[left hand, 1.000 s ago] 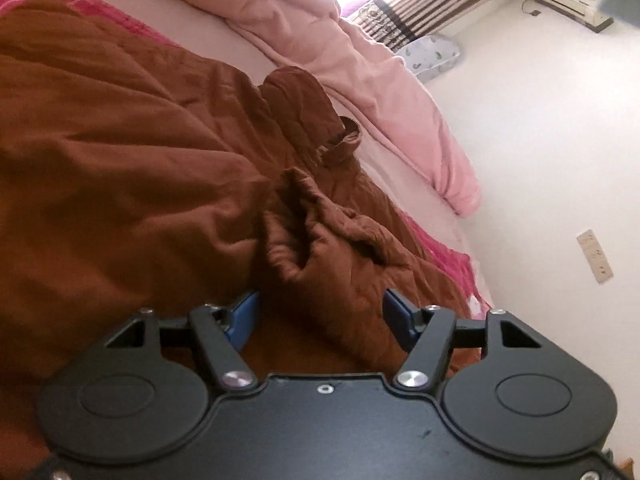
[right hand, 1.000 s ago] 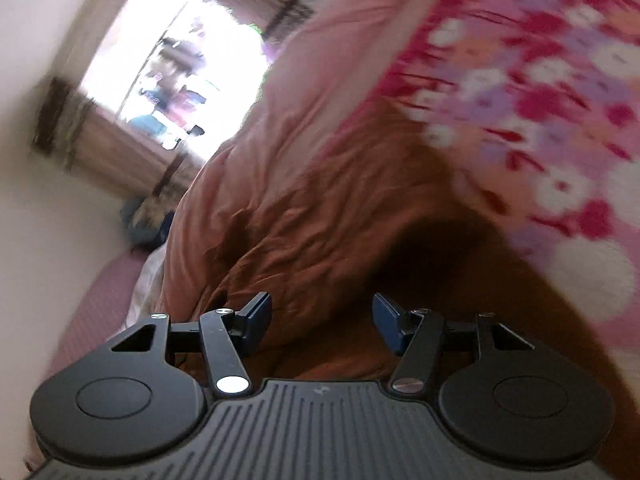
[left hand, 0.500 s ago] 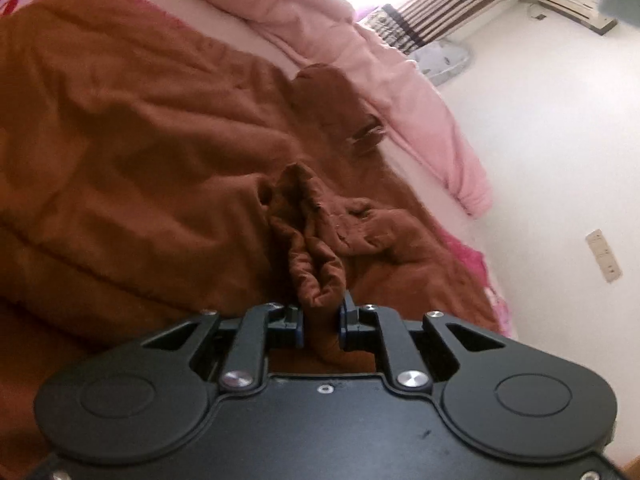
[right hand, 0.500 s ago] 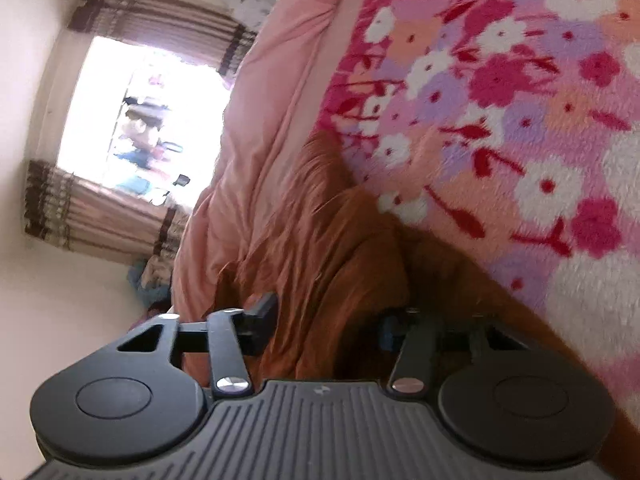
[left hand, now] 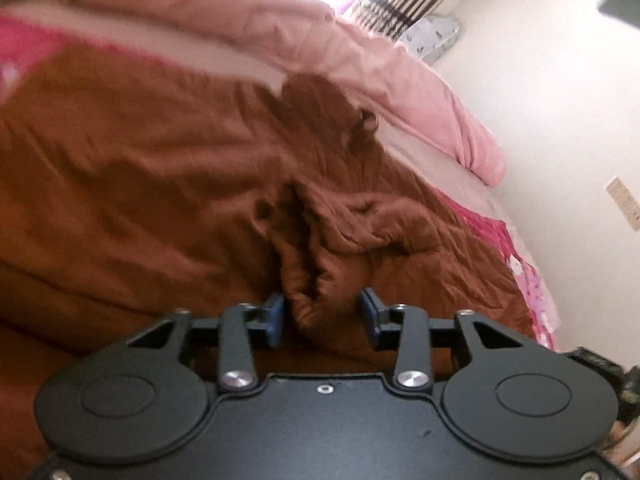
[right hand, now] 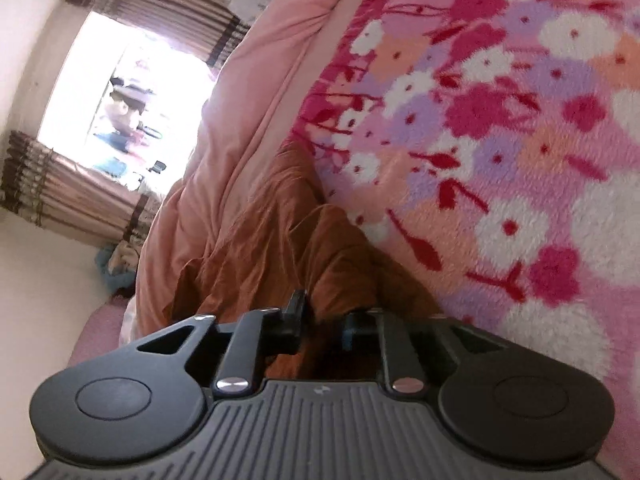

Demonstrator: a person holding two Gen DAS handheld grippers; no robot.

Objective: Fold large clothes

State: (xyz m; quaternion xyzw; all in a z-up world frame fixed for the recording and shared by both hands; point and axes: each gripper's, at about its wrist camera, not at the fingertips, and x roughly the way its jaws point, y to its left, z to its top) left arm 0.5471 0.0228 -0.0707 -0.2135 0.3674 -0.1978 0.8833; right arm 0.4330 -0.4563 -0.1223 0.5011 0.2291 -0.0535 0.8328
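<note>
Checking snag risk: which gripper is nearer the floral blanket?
Right. The right gripper, just closing on the brown garment, sits beside the floral blanket; the left gripper, just opening around garment folds, is farther away.

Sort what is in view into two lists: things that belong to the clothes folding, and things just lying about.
Belongs to the job:
- brown garment
- left gripper, jaws apart around a bunched fold
- right gripper, jaws close on either side of brown cloth

Just lying about:
- pink quilt
- floral blanket
- striped curtains
- wall socket
</note>
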